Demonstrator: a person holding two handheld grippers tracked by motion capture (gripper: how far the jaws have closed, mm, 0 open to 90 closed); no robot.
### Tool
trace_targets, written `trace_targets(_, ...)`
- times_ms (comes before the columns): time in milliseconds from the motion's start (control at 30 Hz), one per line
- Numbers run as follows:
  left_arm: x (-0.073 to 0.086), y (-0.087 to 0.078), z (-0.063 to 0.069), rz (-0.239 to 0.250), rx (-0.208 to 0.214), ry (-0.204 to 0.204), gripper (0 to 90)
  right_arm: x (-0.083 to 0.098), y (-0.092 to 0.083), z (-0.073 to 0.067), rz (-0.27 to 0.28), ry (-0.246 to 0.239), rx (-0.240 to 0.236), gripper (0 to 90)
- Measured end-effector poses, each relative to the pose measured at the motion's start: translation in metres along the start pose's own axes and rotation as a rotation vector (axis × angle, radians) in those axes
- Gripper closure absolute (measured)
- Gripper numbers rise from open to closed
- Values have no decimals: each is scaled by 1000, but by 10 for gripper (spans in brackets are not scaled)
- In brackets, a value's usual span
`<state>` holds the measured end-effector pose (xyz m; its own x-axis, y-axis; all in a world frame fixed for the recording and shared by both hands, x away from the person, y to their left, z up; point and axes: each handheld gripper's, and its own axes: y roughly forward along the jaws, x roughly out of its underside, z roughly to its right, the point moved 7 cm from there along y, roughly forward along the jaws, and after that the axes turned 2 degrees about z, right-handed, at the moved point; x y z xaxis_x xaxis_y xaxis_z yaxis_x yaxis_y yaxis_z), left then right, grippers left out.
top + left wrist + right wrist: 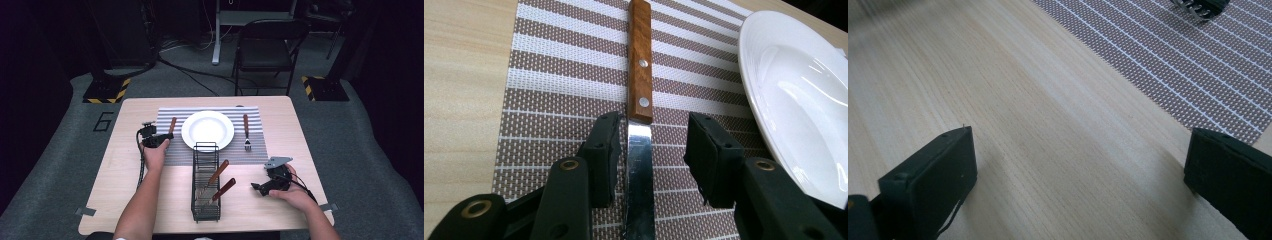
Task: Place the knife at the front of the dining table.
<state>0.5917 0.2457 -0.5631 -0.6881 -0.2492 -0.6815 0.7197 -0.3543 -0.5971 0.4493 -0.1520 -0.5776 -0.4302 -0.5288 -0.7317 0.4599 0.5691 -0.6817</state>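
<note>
Left tongs (651, 145) stood released, jaws either side of the knife (640, 100) lying flat on the placemat (559, 75) beside the plate (794, 90). Right tongs (1078, 175) gaped wide over bare desk (1013, 100).

Both forearms are bare, with no sleeves in view. The left gripper (161, 140) is black plastic, with a black cable trailing back along the forearm. Its fingers (603, 150) are blocky black pads on linkage arms fixed with brass-coloured rivets. The right gripper (259, 188) is black, carries a grey three-cornered plate on top and trails a black cable. Its fingers (933, 180) are matt black rectangular blocks.
</note>
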Motion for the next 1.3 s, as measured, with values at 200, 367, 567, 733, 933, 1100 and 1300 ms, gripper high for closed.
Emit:
trace_targets(200,3,-1,3,-12,7,8,566,0,0,0,0,0,0,0)
trace_targets(367,4,-1,5,-18,14,12,567,0,0,0,0,1,0,0)
trace_targets(567,4,-2,2,2,17,-4,569,0,0,0,0,1,0,0)
trace_targets(733,3,-10,3,-2,18,21,565,0,0,0,0,0,0,0)
trace_targets(933,0,-28,5,6,23,61,535,0,0,0,0,2,-2,0)
trace_targets(1100,4,-42,8,7,32,114,508,0,0,0,0,-1,-2,0)
trace_targets(1300,8,-59,15,1,47,164,494,0,0,0,1,-1,-2,0)
